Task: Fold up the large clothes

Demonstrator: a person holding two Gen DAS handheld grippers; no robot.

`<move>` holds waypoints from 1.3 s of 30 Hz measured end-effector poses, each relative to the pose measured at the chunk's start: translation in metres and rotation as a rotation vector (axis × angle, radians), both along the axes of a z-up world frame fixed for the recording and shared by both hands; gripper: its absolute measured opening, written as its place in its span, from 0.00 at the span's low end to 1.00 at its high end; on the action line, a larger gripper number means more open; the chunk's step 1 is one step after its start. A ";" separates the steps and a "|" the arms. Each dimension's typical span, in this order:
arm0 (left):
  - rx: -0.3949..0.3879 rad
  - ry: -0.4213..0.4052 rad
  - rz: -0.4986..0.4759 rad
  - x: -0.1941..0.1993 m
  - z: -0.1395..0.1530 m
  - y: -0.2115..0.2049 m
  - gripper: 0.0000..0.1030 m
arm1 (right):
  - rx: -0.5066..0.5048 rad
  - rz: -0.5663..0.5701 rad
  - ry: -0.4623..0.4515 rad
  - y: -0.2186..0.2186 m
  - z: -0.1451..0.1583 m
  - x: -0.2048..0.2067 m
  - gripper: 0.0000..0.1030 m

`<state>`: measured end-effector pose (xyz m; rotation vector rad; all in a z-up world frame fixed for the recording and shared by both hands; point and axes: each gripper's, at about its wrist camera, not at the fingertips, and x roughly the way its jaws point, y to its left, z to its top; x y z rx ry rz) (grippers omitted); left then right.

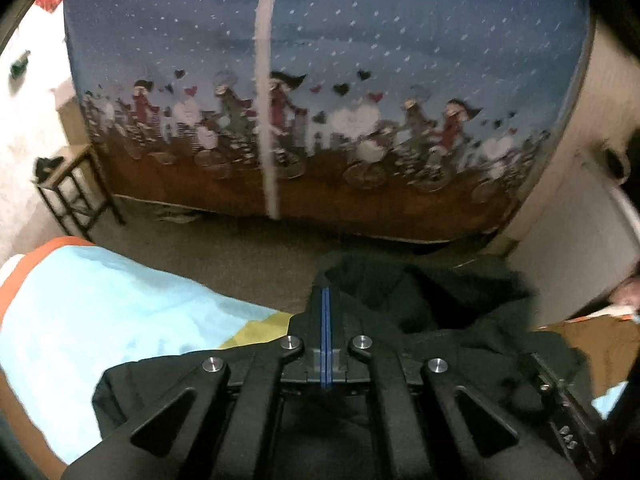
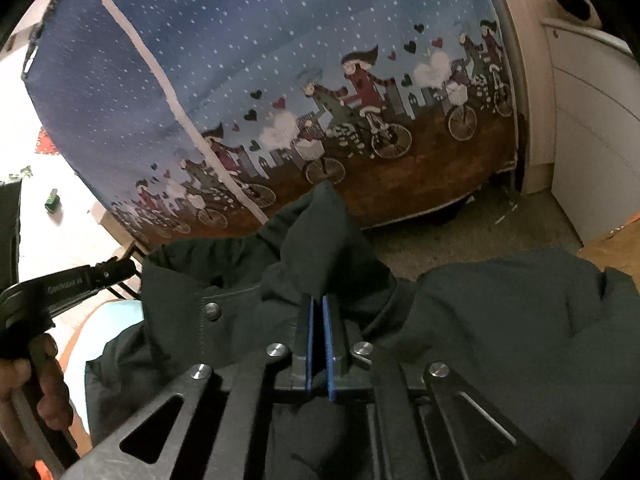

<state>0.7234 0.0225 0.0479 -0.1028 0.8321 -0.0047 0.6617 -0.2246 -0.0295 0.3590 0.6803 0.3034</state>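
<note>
Before patterned fabric [image 2: 240, 80], both grippers [image 1: 326, 300] [image 2: 318, 304] angle downward, clamping dark jacket [image 2: 500, 320].

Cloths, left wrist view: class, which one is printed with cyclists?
The blue hanging at the back, dotted white, with hearts above the riders. The jacket is plain dark; the sheet is pale blue, with no figures.

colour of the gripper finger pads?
Blue pads, clearest in the right wrist view.

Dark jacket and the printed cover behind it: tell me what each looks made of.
Dark jacket: looks like matte woven cloth, soft creases, a metal snap by the collar.
Printed cover: seems thin printed fabric, hanging with slight ripples, dull finish; exact fibre unclear.
</note>
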 end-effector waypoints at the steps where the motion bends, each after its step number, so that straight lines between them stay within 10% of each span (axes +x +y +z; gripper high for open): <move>1: -0.014 -0.012 -0.004 -0.002 0.004 0.001 0.00 | 0.001 0.002 -0.024 -0.002 0.005 -0.006 0.02; 8: -0.077 0.072 -0.013 0.003 0.001 0.004 0.05 | 0.016 0.057 -0.066 0.000 0.020 -0.021 0.02; 11: -0.025 0.117 0.006 0.007 -0.015 -0.002 0.44 | -0.026 0.058 -0.046 0.009 0.012 -0.012 0.02; 15: -0.055 0.065 0.017 0.008 -0.025 -0.001 0.54 | -0.047 0.035 0.008 0.019 0.003 0.015 0.03; 24: -0.038 0.156 0.073 0.030 -0.046 0.009 0.55 | -0.003 0.014 0.056 0.033 -0.010 0.045 0.55; 31: -0.049 0.142 0.076 0.031 -0.056 0.013 0.54 | -0.102 -0.167 -0.002 0.039 0.000 0.043 0.59; 33: -0.056 0.143 0.066 0.031 -0.056 0.014 0.33 | -0.127 -0.179 0.037 0.042 -0.005 0.051 0.63; 35: -0.074 0.178 0.045 0.034 -0.058 0.012 0.17 | -0.151 -0.164 0.070 0.045 -0.010 0.056 0.63; 38: -0.076 0.167 0.031 0.028 -0.057 0.014 0.11 | -0.137 -0.156 0.069 0.041 -0.017 0.052 0.09; 39: -0.069 0.156 0.026 0.024 -0.056 0.014 0.10 | -0.120 -0.158 0.074 0.036 -0.019 0.051 0.08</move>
